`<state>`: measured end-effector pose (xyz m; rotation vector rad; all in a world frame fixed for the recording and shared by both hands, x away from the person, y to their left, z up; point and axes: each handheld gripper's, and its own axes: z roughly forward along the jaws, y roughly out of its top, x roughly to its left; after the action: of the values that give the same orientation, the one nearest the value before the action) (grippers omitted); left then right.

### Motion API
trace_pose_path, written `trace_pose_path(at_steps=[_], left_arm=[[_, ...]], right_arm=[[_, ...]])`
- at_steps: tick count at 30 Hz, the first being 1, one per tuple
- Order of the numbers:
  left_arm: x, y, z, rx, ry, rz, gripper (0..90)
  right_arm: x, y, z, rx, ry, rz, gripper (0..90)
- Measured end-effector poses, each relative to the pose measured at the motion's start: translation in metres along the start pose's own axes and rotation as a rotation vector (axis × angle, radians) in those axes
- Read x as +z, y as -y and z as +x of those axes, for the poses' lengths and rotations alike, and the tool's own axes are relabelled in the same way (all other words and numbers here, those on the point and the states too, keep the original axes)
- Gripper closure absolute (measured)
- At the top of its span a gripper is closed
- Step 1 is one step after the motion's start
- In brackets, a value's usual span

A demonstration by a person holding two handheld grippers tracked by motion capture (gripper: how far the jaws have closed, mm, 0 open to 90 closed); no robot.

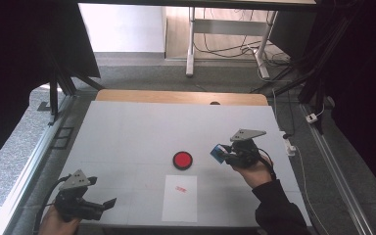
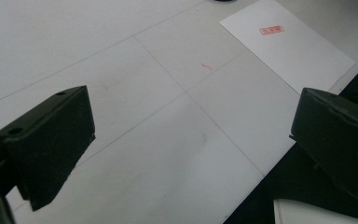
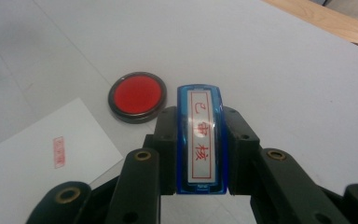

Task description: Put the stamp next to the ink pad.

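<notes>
The blue stamp (image 3: 201, 140) carries a white label on its top, framed by a thin red line, with 3 red Chinese characters in a row: 已审核. The white sheet of paper (image 3: 42, 158) bears 1 small red rectangular imprint (image 3: 58, 152); its characters are too small to read in the right gripper view. The same imprint (image 2: 271, 30) in the left gripper view is also too blurred to read.

Wooden table edge (image 1: 181, 96), cables on floor (image 1: 225, 49) – white desk legs (image 1: 191, 44)
</notes>
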<state>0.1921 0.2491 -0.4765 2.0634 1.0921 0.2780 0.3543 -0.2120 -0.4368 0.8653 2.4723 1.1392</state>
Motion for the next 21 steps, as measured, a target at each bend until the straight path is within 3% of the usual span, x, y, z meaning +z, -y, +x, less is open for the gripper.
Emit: trace_pose_path(at_steps=[21], left_arm=[[0.001,-0.001,0.000,-0.007,-0.002,0.010,0.0]], right_arm=[[0.020,0.017,-0.021,0.013,0.096,0.084,70.4]])
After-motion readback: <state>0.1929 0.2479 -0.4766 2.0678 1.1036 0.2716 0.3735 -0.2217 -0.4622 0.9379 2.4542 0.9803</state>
